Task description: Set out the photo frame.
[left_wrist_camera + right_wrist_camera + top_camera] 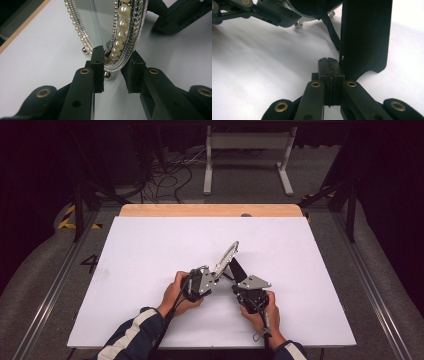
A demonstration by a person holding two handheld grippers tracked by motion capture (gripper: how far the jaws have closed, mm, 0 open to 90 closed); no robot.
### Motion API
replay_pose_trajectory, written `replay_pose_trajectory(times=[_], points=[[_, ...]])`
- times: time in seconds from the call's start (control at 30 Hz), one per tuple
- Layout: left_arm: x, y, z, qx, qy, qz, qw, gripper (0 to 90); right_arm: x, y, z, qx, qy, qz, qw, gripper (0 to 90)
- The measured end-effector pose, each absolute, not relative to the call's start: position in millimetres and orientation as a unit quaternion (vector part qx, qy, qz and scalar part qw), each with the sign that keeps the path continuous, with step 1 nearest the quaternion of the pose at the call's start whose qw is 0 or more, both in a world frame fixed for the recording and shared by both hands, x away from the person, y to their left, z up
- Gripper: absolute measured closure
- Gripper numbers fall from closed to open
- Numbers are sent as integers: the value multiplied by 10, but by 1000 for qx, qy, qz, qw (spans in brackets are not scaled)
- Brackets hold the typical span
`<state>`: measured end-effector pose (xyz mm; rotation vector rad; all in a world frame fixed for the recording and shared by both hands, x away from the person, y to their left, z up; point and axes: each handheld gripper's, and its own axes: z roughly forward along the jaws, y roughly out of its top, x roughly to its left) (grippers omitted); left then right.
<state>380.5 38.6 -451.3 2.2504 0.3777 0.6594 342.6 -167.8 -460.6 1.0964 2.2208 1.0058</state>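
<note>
An oval picture frame [227, 257] with a silver and pearl rim [125, 25] stands tilted on the white table, propped on its black back stand [237, 269]. My left gripper [216, 277] comes in from the left, and its jaws [116, 55] close on the frame's lower rim, one pad on the glass side and one on the back. My right gripper [240, 281] sits just behind the frame. Its pads [329, 65] are pressed together with nothing between them, right beside the black stand [364, 37]. The left gripper's jaw [274, 15] shows at upper left in the right gripper view.
The white tabletop [150, 245] has bare room on all sides of the frame, with a wooden strip [210, 210] along its far edge. Beyond it stand a white metal frame [247, 155] and loose cables [165, 180] on the floor.
</note>
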Motion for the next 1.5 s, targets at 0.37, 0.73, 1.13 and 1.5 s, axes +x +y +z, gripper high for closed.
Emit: replay_pose_trajectory(times=[0.37,0.73,1.13,1.5], points=[[3801,410,-4470,862,149,230,427,700,3453,-1713,-4618,394,809,366,236,900],[3796,409,-4456,859,148,242,426,730,3458,-1728,-4618,397,808,369,231,900],[3664,338,-4441,857,155,254,420,737,3449,-1793,-4611,397,812,363,225,900],[3619,271,-4460,854,168,242,430,709,3504,-1898,-4612,405,808,363,225,900]])
